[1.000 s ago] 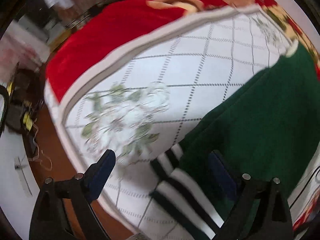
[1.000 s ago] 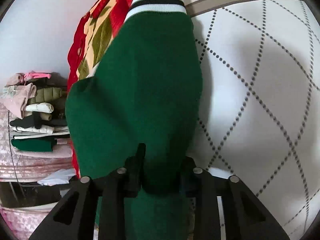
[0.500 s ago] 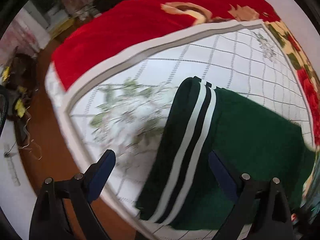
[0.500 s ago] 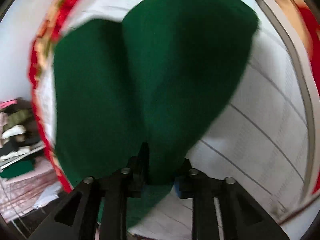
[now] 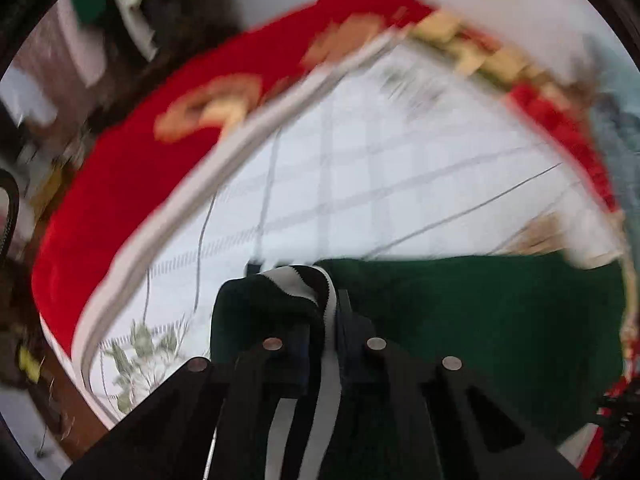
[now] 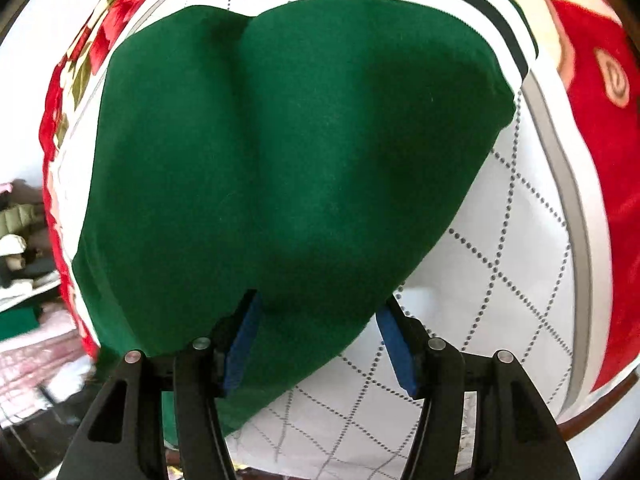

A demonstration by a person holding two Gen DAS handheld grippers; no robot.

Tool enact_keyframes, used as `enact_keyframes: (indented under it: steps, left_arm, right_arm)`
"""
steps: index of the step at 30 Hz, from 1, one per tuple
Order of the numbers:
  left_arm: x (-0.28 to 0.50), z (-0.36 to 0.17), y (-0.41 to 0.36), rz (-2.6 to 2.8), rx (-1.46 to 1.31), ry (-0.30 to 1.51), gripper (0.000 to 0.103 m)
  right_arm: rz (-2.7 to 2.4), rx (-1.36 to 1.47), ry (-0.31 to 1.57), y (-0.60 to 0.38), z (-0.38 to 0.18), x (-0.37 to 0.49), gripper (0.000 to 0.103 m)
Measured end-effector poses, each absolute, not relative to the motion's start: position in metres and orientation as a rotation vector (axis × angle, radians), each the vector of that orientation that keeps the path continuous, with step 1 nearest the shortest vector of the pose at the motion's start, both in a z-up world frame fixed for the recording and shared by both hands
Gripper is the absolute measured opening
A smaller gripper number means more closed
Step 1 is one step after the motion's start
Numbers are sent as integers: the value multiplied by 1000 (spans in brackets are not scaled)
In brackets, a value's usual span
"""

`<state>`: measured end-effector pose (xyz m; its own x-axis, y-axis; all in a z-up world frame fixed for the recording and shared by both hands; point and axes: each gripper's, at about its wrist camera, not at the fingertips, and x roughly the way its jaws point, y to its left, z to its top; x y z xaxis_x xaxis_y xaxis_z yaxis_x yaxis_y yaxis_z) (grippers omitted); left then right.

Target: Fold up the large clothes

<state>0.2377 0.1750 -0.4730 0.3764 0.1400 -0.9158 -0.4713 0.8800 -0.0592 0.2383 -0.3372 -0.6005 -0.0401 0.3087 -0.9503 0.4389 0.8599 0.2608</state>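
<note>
A dark green garment (image 6: 288, 152) with a black-and-white striped hem (image 6: 492, 20) lies folded on the white quilted bed cover (image 6: 512, 280). My right gripper (image 6: 320, 328) is open, its blue pads (image 6: 242, 332) either side of the garment's near edge, not pinching it. In the blurred left wrist view, my left gripper (image 5: 324, 320) is shut on the garment's striped hem (image 5: 304, 284), with the green cloth (image 5: 480, 332) spreading to the right.
A red floral blanket (image 6: 596, 152) borders the white cover; it also shows in the left wrist view (image 5: 120, 200). A stack of folded clothes (image 6: 20, 240) sits off the bed at left. The bed's near edge and brown floor (image 5: 60, 400) are at lower left.
My left gripper went from open beside the striped hem to shut on it. My right gripper, earlier shut on the green cloth, has opened, and the garment now lies flatter.
</note>
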Motion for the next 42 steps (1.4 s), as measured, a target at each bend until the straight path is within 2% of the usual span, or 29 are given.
enact_keyframes:
  steps: [2, 4, 8, 10, 14, 15, 17, 18, 19, 20, 22, 25, 28, 32, 33, 34, 36, 37, 38, 39, 42]
  left_arm:
    - [241, -454, 172, 377, -331, 1079, 8]
    - [248, -463, 180, 393, -352, 1082, 8]
    - [271, -538, 221, 436, -470, 1188, 8]
    - [273, -570, 236, 444, -534, 1228, 13]
    - [263, -556, 243, 412, -595, 1225, 18]
    - [259, -549, 245, 411, -615, 1218, 23]
    - [242, -530, 248, 424, -656, 1186, 43]
    - [235, -527, 251, 419, -670, 1166, 67]
    - [227, -517, 252, 430, -680, 1137, 81]
    - [223, -511, 253, 448, -681, 1119, 82]
    - [219, -506, 253, 476, -676, 1106, 82]
    - [230, -522, 252, 506, -666, 1144, 82]
    - [247, -545, 248, 511, -629, 1187, 82]
    - [264, -563, 236, 502, -544, 1229, 78]
    - [266, -563, 233, 498, -525, 1222, 61]
    - [269, -563, 229, 489, -498, 1217, 37]
    - [277, -558, 219, 467, -451, 1213, 19]
    - [280, -552, 212, 478, -397, 1203, 14]
    - [282, -548, 207, 482, -369, 1198, 13]
    - [282, -545, 206, 486, -362, 1193, 12]
    - [279, -541, 214, 498, -393, 1189, 12]
  right_arm:
    - [-144, 529, 1641, -332, -598, 237, 61]
    - [-155, 516, 1645, -331, -599, 235, 61]
    - [-162, 538, 1630, -337, -593, 231, 61]
    - [-159, 503, 1619, -340, -585, 230, 61]
    - [-110, 460, 1614, -344, -560, 239, 61]
    - [-99, 456, 1608, -344, -553, 241, 61]
    - [-83, 444, 1594, -343, -538, 244, 62]
    - [-65, 435, 1577, -341, -526, 246, 62]
    - [-53, 428, 1565, -339, -515, 249, 62]
    - [-44, 420, 1553, -336, -506, 251, 63]
    - [-24, 398, 1522, -338, -488, 244, 70]
    - [9, 373, 1487, -336, -464, 279, 70]
    - [32, 340, 1442, -330, -467, 320, 70]
    - [52, 237, 1400, -308, -503, 387, 70]
    - [65, 213, 1410, -304, -517, 406, 70]
    - [77, 199, 1427, -301, -530, 419, 70]
    - [98, 179, 1467, -294, -554, 442, 70]
    - [151, 194, 1498, -289, -567, 453, 70]
    - [168, 200, 1518, -286, -575, 459, 58]
    - [188, 211, 1522, -282, -580, 464, 4]
    - [144, 208, 1495, -278, -574, 468, 5]
